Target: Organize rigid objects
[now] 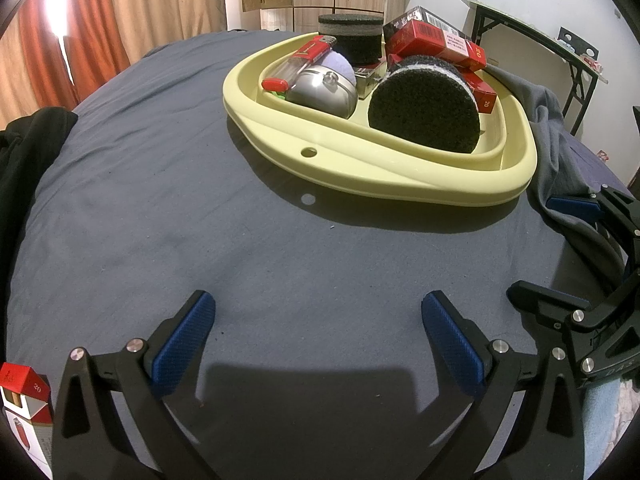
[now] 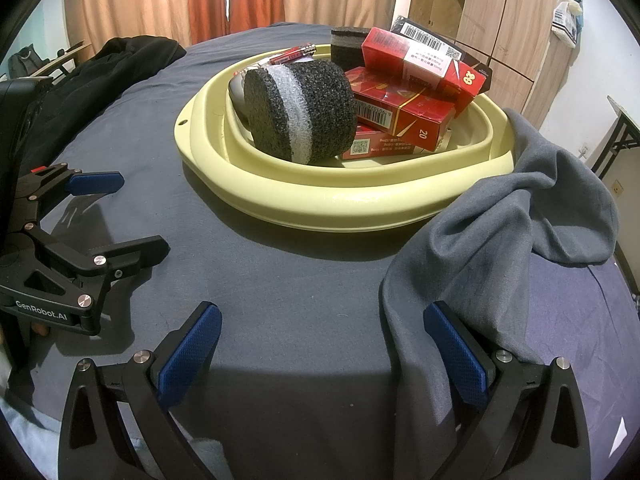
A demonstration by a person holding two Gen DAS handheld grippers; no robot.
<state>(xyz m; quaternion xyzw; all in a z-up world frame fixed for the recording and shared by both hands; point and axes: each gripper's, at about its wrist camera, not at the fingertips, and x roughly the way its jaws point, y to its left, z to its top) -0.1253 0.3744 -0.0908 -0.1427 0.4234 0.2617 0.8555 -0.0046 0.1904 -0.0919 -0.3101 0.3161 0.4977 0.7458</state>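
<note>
Both jaws are spread, empty. Red-and-white cardboard cigarette pack (image 1: 26,412) is left outside pale-yellow plastic basin (image 1: 360,164) — judged light, crushable — best pinched across flat faces.

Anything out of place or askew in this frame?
Yes. One red pack stands open on the sheet beside the left gripper, outside the basin that holds the others. The foam cylinder lies tipped on its side, and a grey cloth drapes over the basin's rim. Both grippers, right included, are open and empty.
</note>
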